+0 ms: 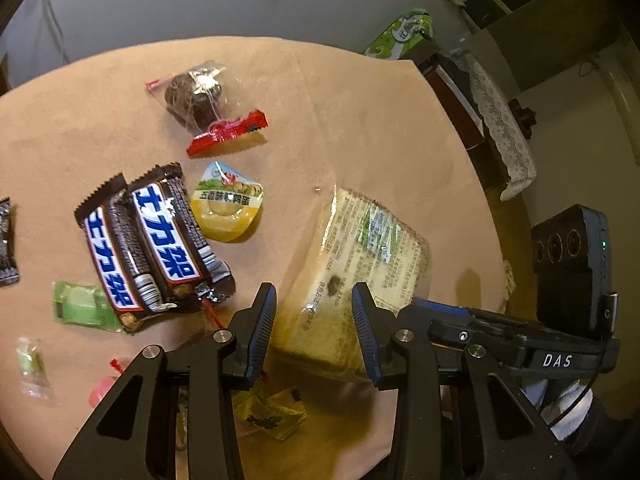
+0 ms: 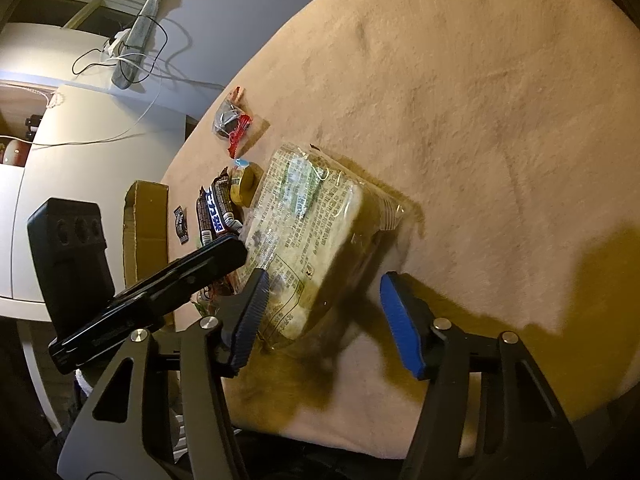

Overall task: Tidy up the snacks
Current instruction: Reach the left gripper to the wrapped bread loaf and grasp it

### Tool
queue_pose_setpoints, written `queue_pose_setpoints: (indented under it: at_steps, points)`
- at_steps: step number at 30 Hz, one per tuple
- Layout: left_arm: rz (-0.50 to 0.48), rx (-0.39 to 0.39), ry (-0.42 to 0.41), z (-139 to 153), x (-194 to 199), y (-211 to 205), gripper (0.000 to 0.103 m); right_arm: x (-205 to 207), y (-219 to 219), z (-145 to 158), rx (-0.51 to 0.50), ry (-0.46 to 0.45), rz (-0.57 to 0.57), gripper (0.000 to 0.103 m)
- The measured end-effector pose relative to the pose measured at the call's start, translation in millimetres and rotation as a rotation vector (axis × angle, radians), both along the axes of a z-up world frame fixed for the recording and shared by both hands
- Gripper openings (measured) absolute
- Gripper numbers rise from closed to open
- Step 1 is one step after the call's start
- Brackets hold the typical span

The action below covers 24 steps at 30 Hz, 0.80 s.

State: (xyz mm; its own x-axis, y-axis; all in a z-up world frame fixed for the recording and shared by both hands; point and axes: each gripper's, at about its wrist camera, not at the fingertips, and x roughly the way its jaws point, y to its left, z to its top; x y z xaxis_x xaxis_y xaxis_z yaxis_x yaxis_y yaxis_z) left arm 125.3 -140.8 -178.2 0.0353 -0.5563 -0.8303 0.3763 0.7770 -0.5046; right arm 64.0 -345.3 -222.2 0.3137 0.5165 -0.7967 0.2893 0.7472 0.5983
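A clear-wrapped pale sponge cake (image 1: 352, 256) lies on the tan round table (image 1: 380, 120). My left gripper (image 1: 314, 336) is open, its jaws on either side of the cake's near end. In the right wrist view the same cake (image 2: 304, 232) lies between my right gripper's (image 2: 324, 320) open jaws; the left pad (image 2: 250, 316) is against the wrapper. Two chocolate bars (image 1: 148, 240), a yellow jelly cup (image 1: 226, 208), a bagged dark cake with red seal (image 1: 204, 100) and green candies (image 1: 80, 306) lie to the left.
A yellow sachet (image 1: 272, 416) and small sweets (image 1: 32, 364) lie near the front edge. A cardboard box (image 2: 146, 224) stands beyond the table's left edge. A green tissue pack (image 1: 400, 34) and lace-covered furniture (image 1: 496, 120) stand at the back right.
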Motion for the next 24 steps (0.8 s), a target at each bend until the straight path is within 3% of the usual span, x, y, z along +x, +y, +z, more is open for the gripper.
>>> queue_pose_setpoints:
  at_steps: [8, 12, 24]
  points:
    - [0.006, -0.031, 0.056, -9, 5, -3, 0.036, 4, 5, -7, -0.004, 0.004, 0.025, 0.046]
    - [-0.007, -0.019, 0.043, -6, 2, -10, 0.037, 9, 13, 0, -0.068, -0.021, 0.07, 0.045]
    - [0.02, -0.028, -0.023, 11, -14, 0, 0.037, 17, 18, 21, -0.125, -0.068, 0.122, 0.041]
